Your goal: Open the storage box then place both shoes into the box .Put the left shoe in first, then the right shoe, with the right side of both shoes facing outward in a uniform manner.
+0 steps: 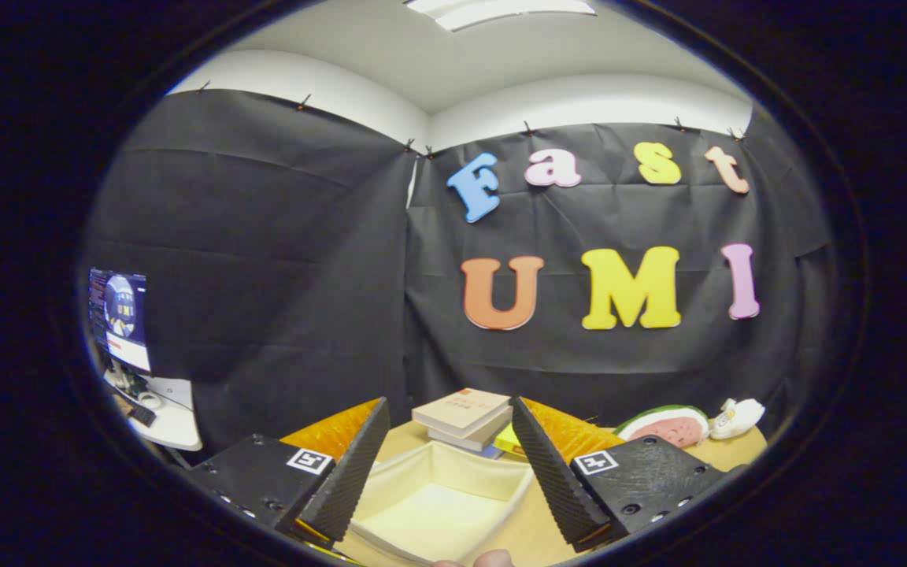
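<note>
Storage box (434, 504): cream, fabric-walled, sits on the tan table (536, 535) directly below and between my fingers. Top is open; I see straight down to the pale bottom, and nothing lies in the part I can see. Near wall is cut off by the lower limit of my view. Box sits slightly askew to my line of sight, one corner toward the left finger.

My gripper (447, 421): jaws wide apart, nothing between them, touching nothing. Both fingers (351, 472) hang above the box, the left over its left wall, the right over its right edge and the bare tabletop. The ribbed inner faces look at each other across the gap.

Just beyond the box, framed by the fingertips: a stack of books (465, 417), the top one beige, lying flat, with a yellow cover peeking out at the right underneath.

Farther right on the table, past my right finger: a watermelon-slice plush (662, 425), and touching its right end a small white plush toy (737, 416). Both lie against the foot of the black cloth wall.

Far left, well apart from the table: a white side desk (166, 421) carrying a lit monitor (119, 319) and some small clutter I cannot resolve.

At the very bottom, just below the box: fingertips of a person's hand (481, 559).
</note>
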The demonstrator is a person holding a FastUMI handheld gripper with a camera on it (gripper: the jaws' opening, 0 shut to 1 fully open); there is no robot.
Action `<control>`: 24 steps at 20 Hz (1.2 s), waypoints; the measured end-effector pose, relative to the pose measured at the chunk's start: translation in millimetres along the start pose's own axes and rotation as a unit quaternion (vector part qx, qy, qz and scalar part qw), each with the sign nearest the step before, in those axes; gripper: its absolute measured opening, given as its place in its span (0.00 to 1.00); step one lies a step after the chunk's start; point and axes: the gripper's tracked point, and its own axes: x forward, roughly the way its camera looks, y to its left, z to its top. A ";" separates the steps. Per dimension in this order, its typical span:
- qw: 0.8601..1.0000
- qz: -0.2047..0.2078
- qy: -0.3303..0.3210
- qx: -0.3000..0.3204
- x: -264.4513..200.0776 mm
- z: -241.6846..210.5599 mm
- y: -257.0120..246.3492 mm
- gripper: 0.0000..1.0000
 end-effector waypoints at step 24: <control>0.932 -0.164 0.314 0.076 -31.4 -285.7 -274.1 0.95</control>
